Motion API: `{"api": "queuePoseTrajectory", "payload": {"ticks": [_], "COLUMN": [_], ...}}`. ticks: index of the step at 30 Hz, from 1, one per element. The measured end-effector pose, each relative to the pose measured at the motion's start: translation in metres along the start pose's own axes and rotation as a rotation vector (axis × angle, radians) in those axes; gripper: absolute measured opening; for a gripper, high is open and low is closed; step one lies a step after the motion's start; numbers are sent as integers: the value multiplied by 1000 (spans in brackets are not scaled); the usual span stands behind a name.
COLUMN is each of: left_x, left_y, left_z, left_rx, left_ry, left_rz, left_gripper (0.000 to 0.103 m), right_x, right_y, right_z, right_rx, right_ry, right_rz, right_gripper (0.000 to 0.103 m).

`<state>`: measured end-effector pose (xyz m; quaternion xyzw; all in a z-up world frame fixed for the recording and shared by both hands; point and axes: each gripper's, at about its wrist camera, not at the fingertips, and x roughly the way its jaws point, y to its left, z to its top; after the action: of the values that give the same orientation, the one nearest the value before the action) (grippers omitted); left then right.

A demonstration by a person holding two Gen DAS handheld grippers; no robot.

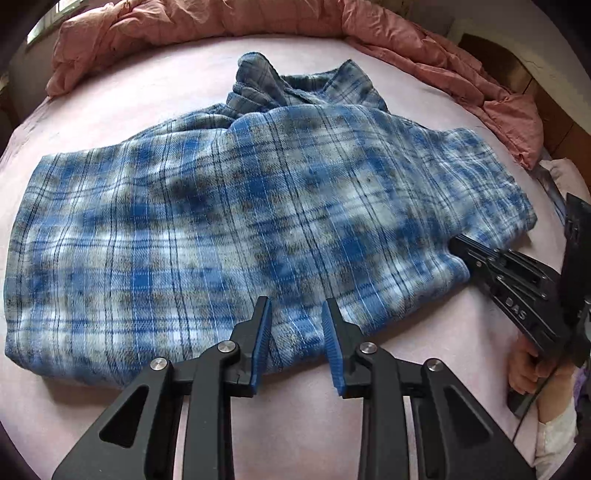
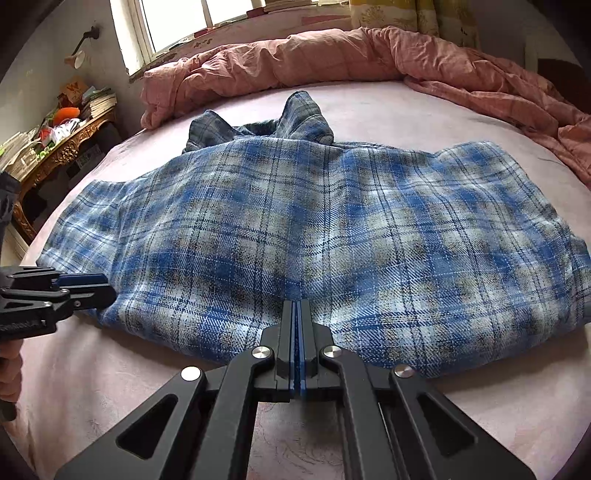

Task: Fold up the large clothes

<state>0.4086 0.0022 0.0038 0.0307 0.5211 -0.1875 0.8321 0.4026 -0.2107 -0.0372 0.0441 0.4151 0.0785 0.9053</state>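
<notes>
A blue and white plaid shirt (image 1: 258, 221) lies partly folded on the pink bed sheet (image 1: 110, 92), collar at the far side; it also fills the right wrist view (image 2: 314, 229). My left gripper (image 1: 296, 306) is open, its blue pads over the shirt's near hem, holding nothing. It also shows at the left of the right wrist view (image 2: 99, 284). My right gripper (image 2: 297, 306) has its jaws closed together at the shirt's near edge; whether cloth sits between the pads is hidden. In the left wrist view it (image 1: 458, 245) reaches under the shirt's right edge.
A crumpled pink duvet (image 2: 332, 55) runs along the far side and right of the bed. A window (image 2: 192, 22) is behind it. A cluttered wooden side table (image 2: 55, 140) stands at the left. Bare sheet (image 2: 110, 369) lies in front of the shirt.
</notes>
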Motion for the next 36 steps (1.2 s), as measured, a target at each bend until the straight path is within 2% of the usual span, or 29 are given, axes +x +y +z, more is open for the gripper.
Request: {"api": "queuePoseTrajectory", "payload": {"ticks": [1,2,3,4,13,16,19,22,25,28,31,36], "left_x": [-3,-6,-9,-8,4,12,20,33,41,53,48,15], "left_y": [1,3,6,10,9,13,12,29,51,68,67,34], "left_z": [0,-1,0,0,-5,-1,18,50,84,99,85,19], "left_rx": [-4,-24,-61,-100,-158,-206,-173,-212,-257,-296,-317,-219], "left_ry": [8,12,6,-5,-21,-95,-141,-146,-146,-132,-151,-149], "left_rz": [-2,-2,8,33,85,96,140,167,142,96,84,38], "left_gripper": [27,23,15,1,0,0,0,0,0,0,0,0], "right_x": [0,1,1,1,1,1,1,2,2,3,4,5], "right_y": [-1,-2,-3,-3,0,-1,-2,-4,-5,-5,-7,-6], "right_z": [0,1,0,1,-1,0,-1,-2,-1,-1,-1,0], "right_rx": [7,11,12,12,0,0,6,16,20,19,31,25], "right_ry": [1,2,2,2,0,0,0,-1,1,2,5,5], "right_rz": [8,13,16,16,6,8,16,27,36,42,58,52], "right_gripper": [2,2,2,2,2,2,2,2,2,2,2,2]}}
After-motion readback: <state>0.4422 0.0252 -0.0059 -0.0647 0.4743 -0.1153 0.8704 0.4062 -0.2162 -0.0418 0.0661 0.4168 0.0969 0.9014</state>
